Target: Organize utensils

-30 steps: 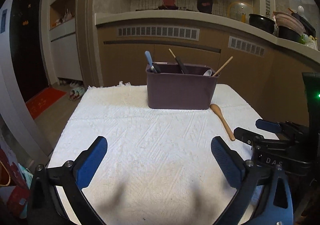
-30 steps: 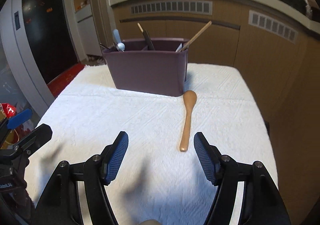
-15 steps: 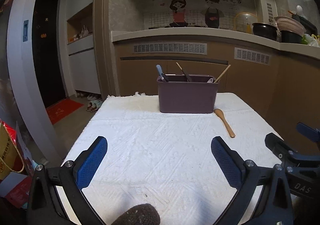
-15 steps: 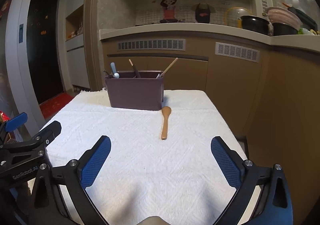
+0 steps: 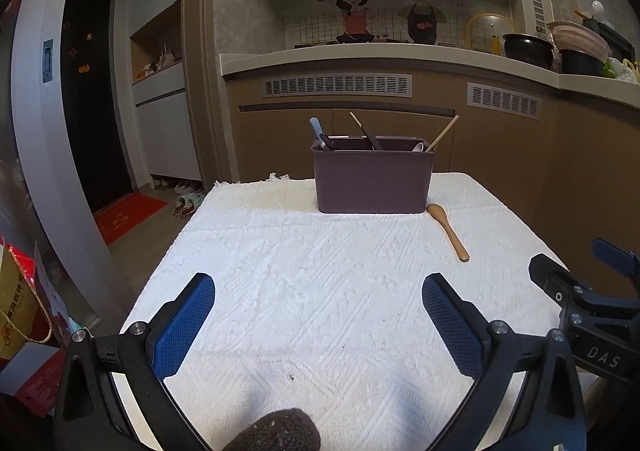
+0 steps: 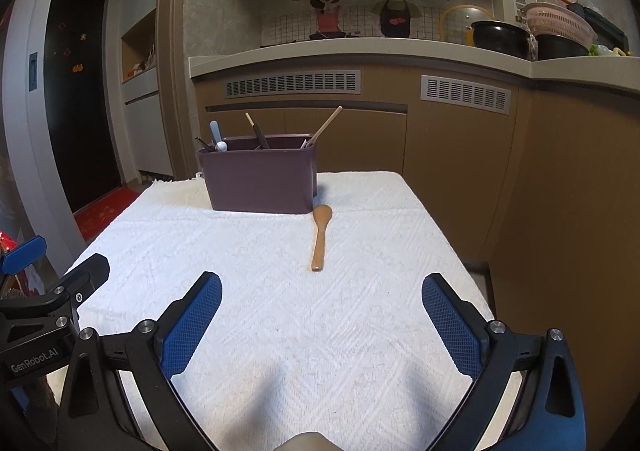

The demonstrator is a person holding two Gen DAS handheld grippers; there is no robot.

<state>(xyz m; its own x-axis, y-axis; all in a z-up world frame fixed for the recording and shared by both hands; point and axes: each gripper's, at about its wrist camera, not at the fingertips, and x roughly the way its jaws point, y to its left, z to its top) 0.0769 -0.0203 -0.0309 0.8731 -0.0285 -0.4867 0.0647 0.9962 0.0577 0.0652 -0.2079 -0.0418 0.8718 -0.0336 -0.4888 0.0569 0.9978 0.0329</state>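
A dark purple utensil holder [image 5: 372, 179] [image 6: 260, 179] stands at the far side of a table covered with a white cloth [image 5: 320, 283] [image 6: 320, 311]. Several utensil handles stick out of it. A wooden spoon [image 5: 447, 230] [image 6: 321, 237] lies on the cloth just right of the holder, bowl toward it. My left gripper [image 5: 318, 315] is open and empty near the table's front edge. My right gripper [image 6: 320, 315] is open and empty, near the front, in line with the spoon's handle and well short of it. Each gripper shows at the other view's edge.
Brown kitchen cabinets and a counter [image 5: 400, 51] with pots [image 5: 528, 49] run behind and to the right of the table. A dark door [image 5: 92, 91], a red mat [image 5: 128, 217] and shoes lie to the left. A red and yellow bag [image 5: 20, 303] sits by the table's left front.
Both grippers have pulled back from the holder and spoon toward the table's front edge. The right gripper's jaws have opened wider. The spoon and holder have not moved.
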